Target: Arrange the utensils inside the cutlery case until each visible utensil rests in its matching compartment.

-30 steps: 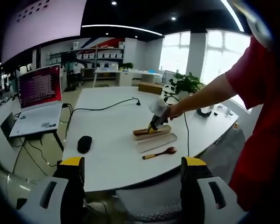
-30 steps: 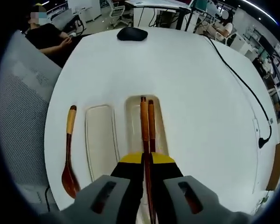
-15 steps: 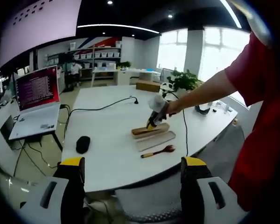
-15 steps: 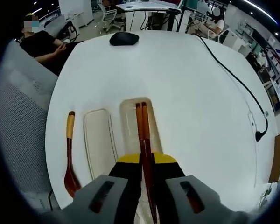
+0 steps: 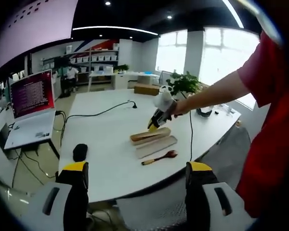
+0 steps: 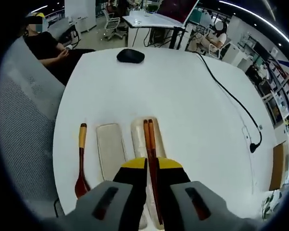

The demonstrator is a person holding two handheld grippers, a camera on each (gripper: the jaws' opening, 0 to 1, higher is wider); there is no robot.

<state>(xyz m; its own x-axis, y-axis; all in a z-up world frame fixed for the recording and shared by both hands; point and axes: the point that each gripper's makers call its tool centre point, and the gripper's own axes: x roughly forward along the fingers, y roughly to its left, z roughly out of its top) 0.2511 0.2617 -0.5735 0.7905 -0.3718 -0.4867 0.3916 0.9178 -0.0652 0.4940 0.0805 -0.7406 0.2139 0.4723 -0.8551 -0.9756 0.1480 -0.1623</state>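
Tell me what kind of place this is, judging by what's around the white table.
Probably an open-plan office or lab: an open laptop on a stand beside the white table, shelving with boxes along the far wall, and a computer mouse and power cable on the table.

— What's on the white table [image 6: 192, 101]?
— Ahead of the right jaws: cutlery case [image 6: 156, 144], its lid [image 6: 111, 151] beside, wooden spoon [image 6: 81, 161] leftmost; computer mouse [image 6: 130, 56] beyond, black cable [image 6: 229, 98] right.
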